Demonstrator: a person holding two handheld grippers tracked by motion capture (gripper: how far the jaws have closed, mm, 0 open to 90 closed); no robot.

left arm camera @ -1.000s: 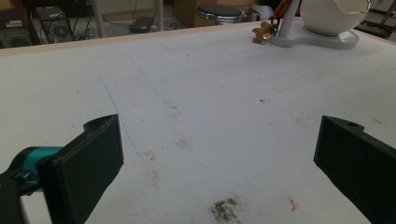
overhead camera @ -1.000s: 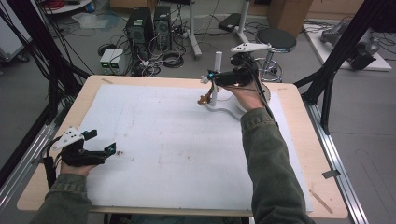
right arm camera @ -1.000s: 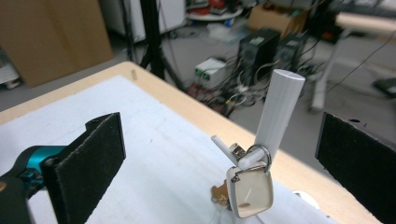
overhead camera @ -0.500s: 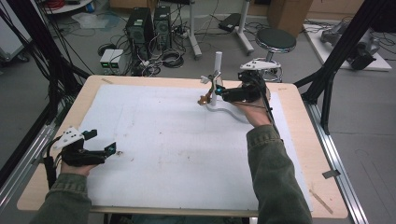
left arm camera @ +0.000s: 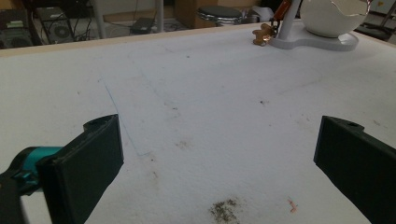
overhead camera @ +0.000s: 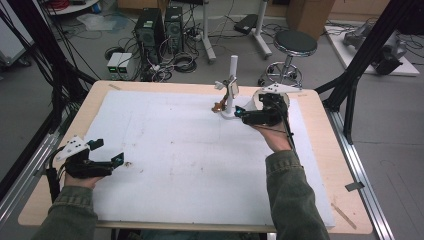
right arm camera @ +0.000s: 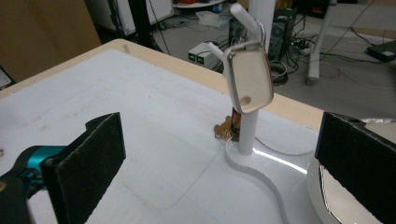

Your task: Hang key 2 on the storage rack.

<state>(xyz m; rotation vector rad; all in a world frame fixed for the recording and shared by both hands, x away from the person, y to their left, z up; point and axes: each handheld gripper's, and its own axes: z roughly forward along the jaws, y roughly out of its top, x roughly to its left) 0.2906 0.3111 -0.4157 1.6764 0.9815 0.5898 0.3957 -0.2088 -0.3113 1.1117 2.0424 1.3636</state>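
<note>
Jaws of the right gripper (overhead camera: 239, 113) stood wide apart and held nothing; in the right gripper view its two black pads (right arm camera: 95, 154) framed open air, with the white stand (right arm camera: 247, 140) between and beyond them, untouched. In the high view that gripper sat at the far right of the white mat (overhead camera: 175, 165), its tips just beside the stand's curved base, while the person's right hand (overhead camera: 272, 135) gripped it from behind.

The stand (overhead camera: 231, 87) was a white upright post rising from a flat, curving white foot. A small oval mirror (right arm camera: 250, 79) with a pale rim hung tilted on the post, below short white prongs at the top. At the foot of the post, touching or nearly touching the base, lay a small brown and gold trinket (right arm camera: 226, 128), too small to make out clearly. A white bowl-like shell (left arm camera: 334, 16) with a broken rim sat on the other end of the foot.

The left gripper (overhead camera: 107, 155) rested near the left edge of the mat, well apart from the stand, its jaws likewise spread wide and empty over the stained white surface, as the left gripper view showed. Dark smudges (left arm camera: 224, 209) marked the mat just ahead of it.
</note>
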